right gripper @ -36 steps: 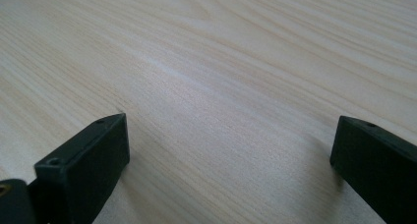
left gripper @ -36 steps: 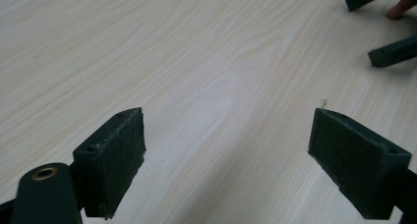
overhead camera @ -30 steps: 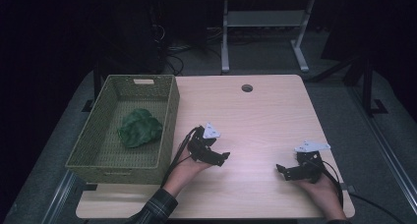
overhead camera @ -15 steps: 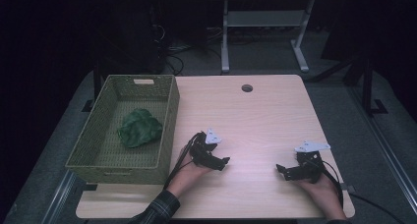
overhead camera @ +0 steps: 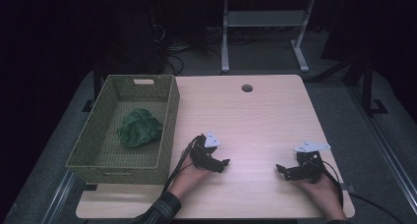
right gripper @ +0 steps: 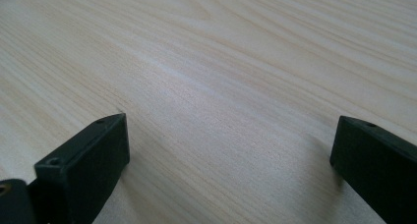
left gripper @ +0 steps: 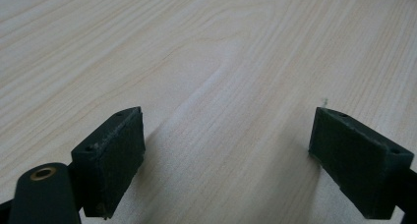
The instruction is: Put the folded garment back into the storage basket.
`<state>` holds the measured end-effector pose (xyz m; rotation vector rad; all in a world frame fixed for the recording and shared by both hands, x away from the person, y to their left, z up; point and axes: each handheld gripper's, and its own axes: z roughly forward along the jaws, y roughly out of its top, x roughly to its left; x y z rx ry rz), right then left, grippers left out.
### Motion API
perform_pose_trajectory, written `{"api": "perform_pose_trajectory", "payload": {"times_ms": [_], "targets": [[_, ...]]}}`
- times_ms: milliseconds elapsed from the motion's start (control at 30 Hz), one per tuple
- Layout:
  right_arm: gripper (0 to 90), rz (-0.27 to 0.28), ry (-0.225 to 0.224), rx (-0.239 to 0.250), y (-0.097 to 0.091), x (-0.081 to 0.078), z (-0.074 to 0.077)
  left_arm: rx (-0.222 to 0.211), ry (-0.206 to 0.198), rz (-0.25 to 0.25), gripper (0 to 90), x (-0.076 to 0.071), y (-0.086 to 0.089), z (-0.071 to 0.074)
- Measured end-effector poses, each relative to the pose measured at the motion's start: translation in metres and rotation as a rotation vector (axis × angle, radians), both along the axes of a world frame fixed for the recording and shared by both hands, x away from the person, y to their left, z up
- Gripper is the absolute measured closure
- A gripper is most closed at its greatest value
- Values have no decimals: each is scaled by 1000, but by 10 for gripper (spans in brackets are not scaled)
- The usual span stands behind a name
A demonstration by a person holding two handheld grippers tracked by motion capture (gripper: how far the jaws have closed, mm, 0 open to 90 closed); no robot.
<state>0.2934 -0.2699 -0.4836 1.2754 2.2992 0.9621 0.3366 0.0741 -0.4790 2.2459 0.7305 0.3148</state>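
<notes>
A crumpled green cloth lies inside the woven green basket at the table's left. My left gripper rests low on the wooden table just right of the basket's near corner, open, with only bare wood between its jaws. My right gripper sits near the front right of the table, open too, its jaws wide apart over bare wood. Both grippers point toward each other and hold nothing.
A round cable hole sits at the table's far edge. Behind the table stand a metal frame and loose cables on the floor. Cables trail from both grippers toward the front edge.
My left gripper has drawn back toward the front edge and settled lower on the table. The right gripper has stayed put.
</notes>
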Motion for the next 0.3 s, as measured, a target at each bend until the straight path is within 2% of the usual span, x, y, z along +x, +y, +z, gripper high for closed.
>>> {"api": "perform_pose_trajectory", "payload": {"times_ms": [300], "targets": [[11,-1,0,0,0,0,0,-1,0,-31,130,-1,-1,0]]}}
